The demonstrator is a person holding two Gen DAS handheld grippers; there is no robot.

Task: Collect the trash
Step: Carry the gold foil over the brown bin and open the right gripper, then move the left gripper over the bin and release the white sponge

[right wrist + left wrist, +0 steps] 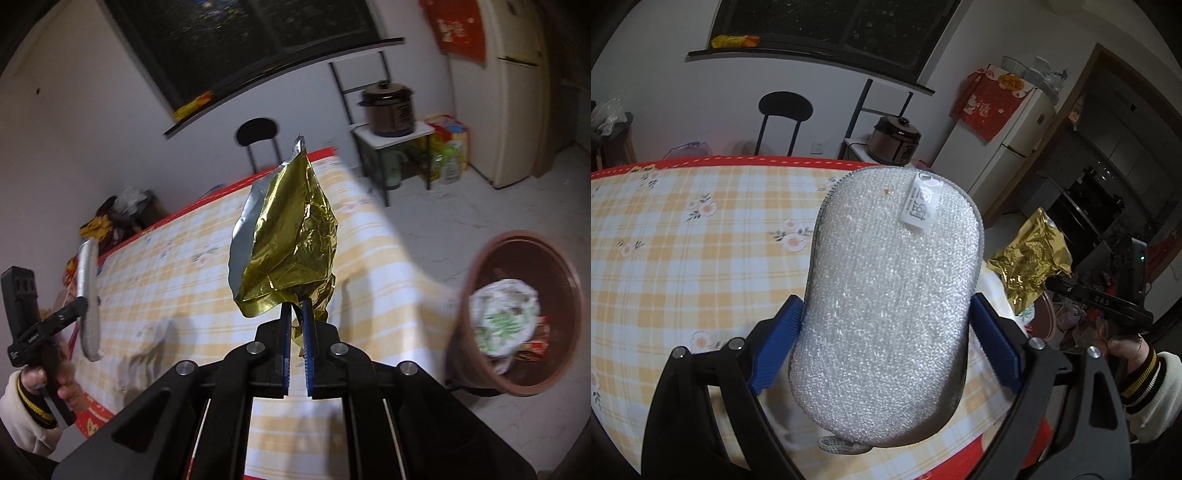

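My left gripper [886, 306] is shut on a silvery oval scrubbing sponge [890, 295] with a white label, held above the checked tablecloth [683, 240]. My right gripper [295, 306] is shut on a crumpled gold foil wrapper [288, 243] with a silver inside, held up over the table's right part. The wrapper also shows at the right of the left wrist view [1030, 262]. The sponge shows edge-on at the left of the right wrist view [88, 299]. A brown trash bin [517, 317] with wrappers inside stands on the floor right of the table.
A black chair [785, 118] stands behind the table. A brown rice cooker [389, 109] sits on a small stand, a white fridge [517, 92] beyond it. Bags lie at the table's far left [122, 214]. The floor [461, 206] is pale tile.
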